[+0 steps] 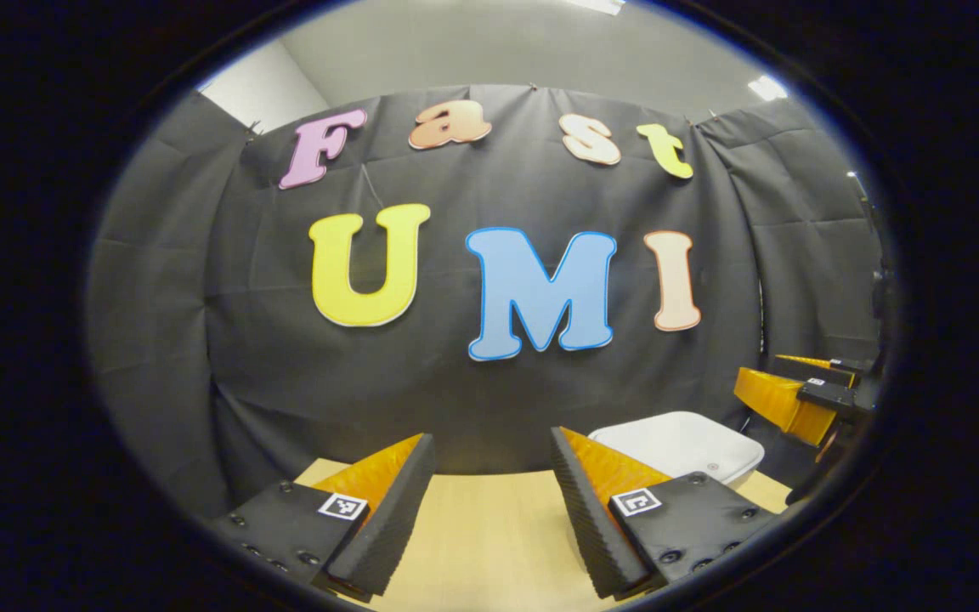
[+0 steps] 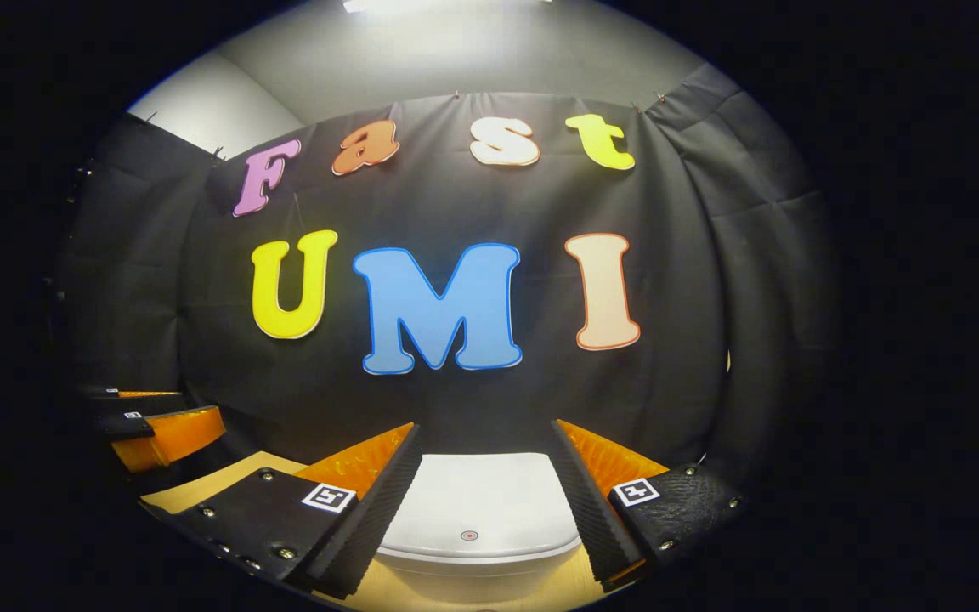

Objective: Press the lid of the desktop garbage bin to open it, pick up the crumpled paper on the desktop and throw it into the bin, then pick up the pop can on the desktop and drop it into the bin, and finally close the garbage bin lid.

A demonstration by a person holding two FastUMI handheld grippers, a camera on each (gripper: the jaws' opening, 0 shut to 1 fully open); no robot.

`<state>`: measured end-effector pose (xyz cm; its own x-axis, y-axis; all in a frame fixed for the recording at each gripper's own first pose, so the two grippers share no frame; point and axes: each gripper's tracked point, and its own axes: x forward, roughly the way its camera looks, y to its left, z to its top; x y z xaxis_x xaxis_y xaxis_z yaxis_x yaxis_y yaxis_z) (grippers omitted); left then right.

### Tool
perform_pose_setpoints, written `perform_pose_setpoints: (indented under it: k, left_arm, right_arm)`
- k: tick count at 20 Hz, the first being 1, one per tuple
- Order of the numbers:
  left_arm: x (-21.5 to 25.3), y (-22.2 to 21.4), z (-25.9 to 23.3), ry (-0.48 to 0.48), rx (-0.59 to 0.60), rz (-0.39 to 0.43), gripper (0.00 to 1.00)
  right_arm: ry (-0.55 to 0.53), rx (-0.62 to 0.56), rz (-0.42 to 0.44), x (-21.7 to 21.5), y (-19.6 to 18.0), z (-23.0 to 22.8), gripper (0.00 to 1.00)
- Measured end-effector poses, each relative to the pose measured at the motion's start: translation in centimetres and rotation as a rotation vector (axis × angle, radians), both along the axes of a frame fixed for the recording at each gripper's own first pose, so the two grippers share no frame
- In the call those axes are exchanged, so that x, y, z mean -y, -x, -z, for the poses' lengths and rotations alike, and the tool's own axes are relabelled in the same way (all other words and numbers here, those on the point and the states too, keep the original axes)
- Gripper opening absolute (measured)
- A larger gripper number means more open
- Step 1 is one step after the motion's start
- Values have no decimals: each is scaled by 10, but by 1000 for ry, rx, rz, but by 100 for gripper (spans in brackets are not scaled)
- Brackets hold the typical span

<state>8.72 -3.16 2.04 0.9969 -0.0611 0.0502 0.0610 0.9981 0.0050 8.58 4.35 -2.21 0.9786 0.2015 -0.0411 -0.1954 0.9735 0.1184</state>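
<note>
Bin (image 2: 477, 510) is sitting on the bench (image 1: 489, 535), white, lid (image 2: 489, 493) lying flat and shut, small round mark near its front edge. Contents can't be told with the lid down. In the right gripper view it is sitting dead ahead, framed between the two fingers of the right gripper (image 2: 483, 510), which is hanging open with a wide gap and gripping nothing. In the left gripper view the bin (image 1: 681, 442) is showing off to the right at the bench's far side, partly behind one finger. Left gripper (image 1: 489, 518) is also spreading open, fingers well apart, nothing between them, bare light wood bench below. Each view is catching the other gripper at its edge: right gripper (image 1: 795, 395) near the bin in the left gripper view, left gripper (image 2: 154, 425) at the far left in the right gripper view. Black cloth wall (image 1: 472, 399) is hanging just behind the bench; pale ceiling (image 2: 455, 51) with a bright light above.
</note>
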Motion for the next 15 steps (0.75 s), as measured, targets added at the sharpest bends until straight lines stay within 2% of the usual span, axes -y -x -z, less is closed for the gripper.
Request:
perform_pose_setpoints:
  k: [6, 10, 13, 15]
  left_arm:
    - [28, 26, -35, -58, 89, 56, 89]
    - [43, 40, -33, -30, 80, 116, 88]
    - [48, 48, -27, -10, 63, 155, 84]
    - [51, 51, -24, -6, 56, 180, 87]
  right_arm:
    - [32, 63, 2, 0, 23, -23, 95]
    - [78, 82, 4, -3, 42, -26, 95]
    - [85, 67, 11, -5, 55, -22, 95]
    - [85, 60, 23, -4, 63, -21, 95]
